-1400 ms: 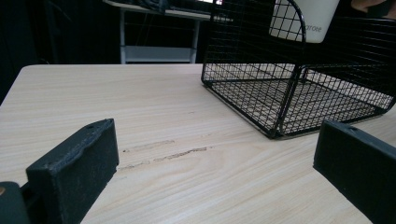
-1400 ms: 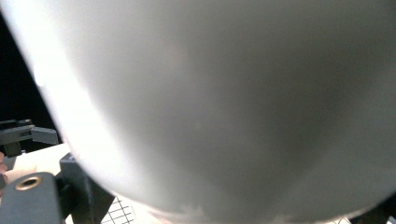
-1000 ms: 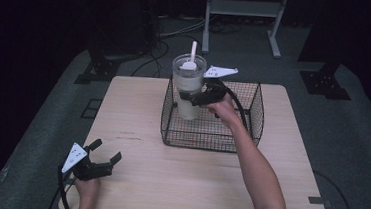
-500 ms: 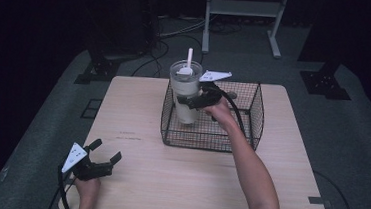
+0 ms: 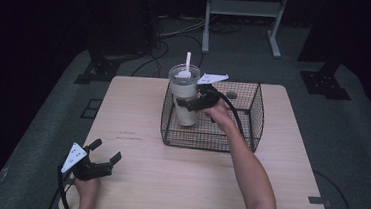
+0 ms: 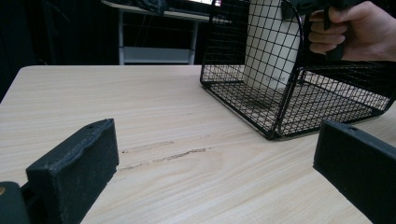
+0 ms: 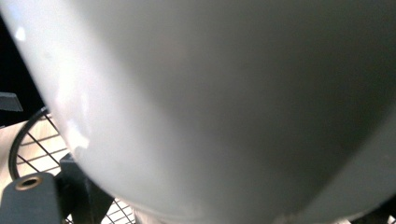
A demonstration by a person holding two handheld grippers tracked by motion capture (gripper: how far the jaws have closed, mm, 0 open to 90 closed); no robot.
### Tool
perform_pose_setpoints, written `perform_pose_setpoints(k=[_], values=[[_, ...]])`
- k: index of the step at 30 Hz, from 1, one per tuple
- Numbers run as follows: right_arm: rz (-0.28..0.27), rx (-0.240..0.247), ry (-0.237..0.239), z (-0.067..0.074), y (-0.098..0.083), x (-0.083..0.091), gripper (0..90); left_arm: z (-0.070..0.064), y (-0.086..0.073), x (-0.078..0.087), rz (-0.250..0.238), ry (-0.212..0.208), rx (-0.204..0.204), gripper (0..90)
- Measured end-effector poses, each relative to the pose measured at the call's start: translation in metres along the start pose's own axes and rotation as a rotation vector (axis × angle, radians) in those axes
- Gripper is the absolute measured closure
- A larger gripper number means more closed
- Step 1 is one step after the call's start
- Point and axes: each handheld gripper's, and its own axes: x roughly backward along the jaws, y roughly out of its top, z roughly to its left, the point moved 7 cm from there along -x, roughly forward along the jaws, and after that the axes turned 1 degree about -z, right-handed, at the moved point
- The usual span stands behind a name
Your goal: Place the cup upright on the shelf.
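We have the tall, pale, tapered plastic cup (image 5: 184,100), fitted with a clear lid and a white straw (image 5: 188,62), pinched around its middle by the right gripper (image 5: 189,104). In the right gripper view the cup's smooth wall (image 7: 224,102) sits hard against the lens, so the grip looks close and full. The cup stands upright inside the black wire basket (image 5: 252,121), at the corner farthest from the wrist behind this tool; from the left gripper view its base (image 6: 268,70) seems to sit on or just above the mesh floor, and we cannot tell which.

The left gripper (image 5: 100,160) rests near the front edge of the light wooden table (image 5: 138,111), well apart from the basket, with its jaws spread wide and nothing between them.

We judge the step in hand to be the carrying of the cup at the basket, either setting it in or drawing it out; the pictures alone do not settle which. If it is being placed, the next move calls for easing it down until the base sits flat, then parting the jaws sideways without nudging the wall. If lifted, it must rise straight up, clear of the basket rim ahead of the tool, with the straw kept vertical.
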Motion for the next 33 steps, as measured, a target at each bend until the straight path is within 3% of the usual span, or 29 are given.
perform_pose_setpoints(k=[6,14,19,22,25,33], values=[[0.013,0.005,0.008,-0.002,-0.01,-0.005,9.2,0.0,0.0,0.0,-0.001,-0.002,-0.002,0.0],[0.069,0.028,0.004,-0.004,-0.022,-0.01,9.2,-0.001,0.0,0.0,-0.001,-0.003,0.001,0.0],[0.025,0.04,0.024,-0.006,-0.025,-0.007,9.0,-0.001,0.0,0.0,0.0,-0.005,-0.002,0.0],[0.027,0.047,0.034,-0.005,-0.027,-0.005,8.9,-0.001,0.0,-0.001,0.001,-0.002,-0.001,0.0],[0.004,0.082,0.044,-0.004,-0.032,0.001,9.0,-0.002,0.0,-0.001,0.004,-0.004,-0.006,0.0],[-0.011,0.101,0.032,-0.002,-0.035,0.003,8.9,-0.002,-0.001,-0.001,0.005,-0.004,-0.006,0.0]])
